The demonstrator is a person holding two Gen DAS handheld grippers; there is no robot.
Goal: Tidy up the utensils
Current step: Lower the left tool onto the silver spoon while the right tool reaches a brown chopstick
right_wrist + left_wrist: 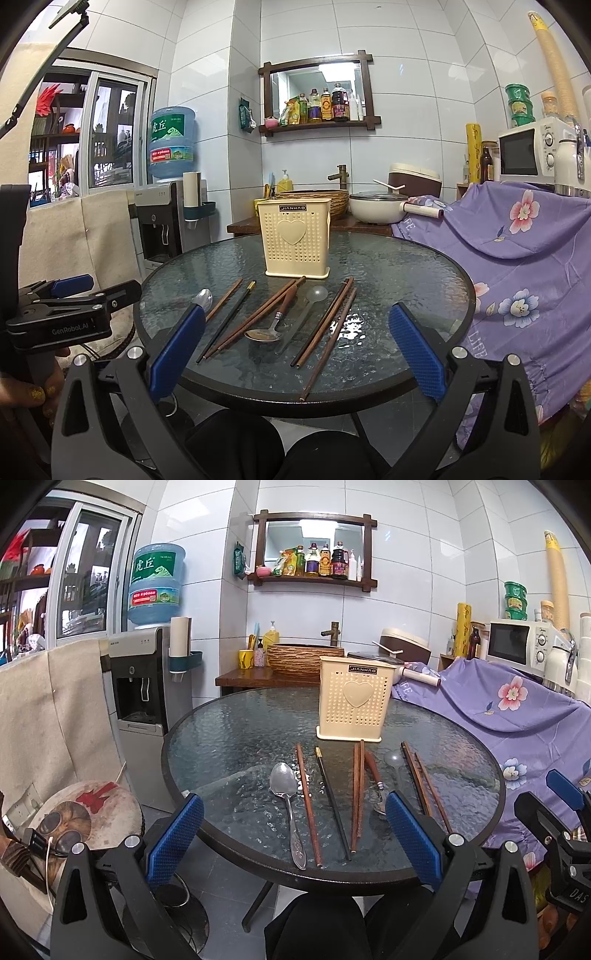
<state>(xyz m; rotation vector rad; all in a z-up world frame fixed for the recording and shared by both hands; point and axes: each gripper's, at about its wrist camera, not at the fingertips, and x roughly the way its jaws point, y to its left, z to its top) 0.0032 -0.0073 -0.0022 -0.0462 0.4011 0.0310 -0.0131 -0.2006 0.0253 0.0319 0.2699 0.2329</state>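
A cream perforated utensil holder (352, 705) (295, 240) stands upright at the back of the round glass table (229, 734) (406, 266). In front of it lie a metal spoon (286, 794) (204, 298), several brown chopsticks (308, 805) (325, 325), a black chopstick (332, 805) (227, 321), a wooden-handled spoon (375, 775) (271, 325) and a clear plastic spoon (394, 762) (314, 299). My left gripper (293, 842) is open and empty above the near table edge. My right gripper (295, 358) is open and empty, also above the near edge.
A purple flowered cloth (517, 716) (524, 258) covers furniture to the right. A water dispenser (147, 701) (162, 221) and a stool (81, 812) stand left. A counter with a basin (304, 659) and a white pot (376, 208) lies behind the table.
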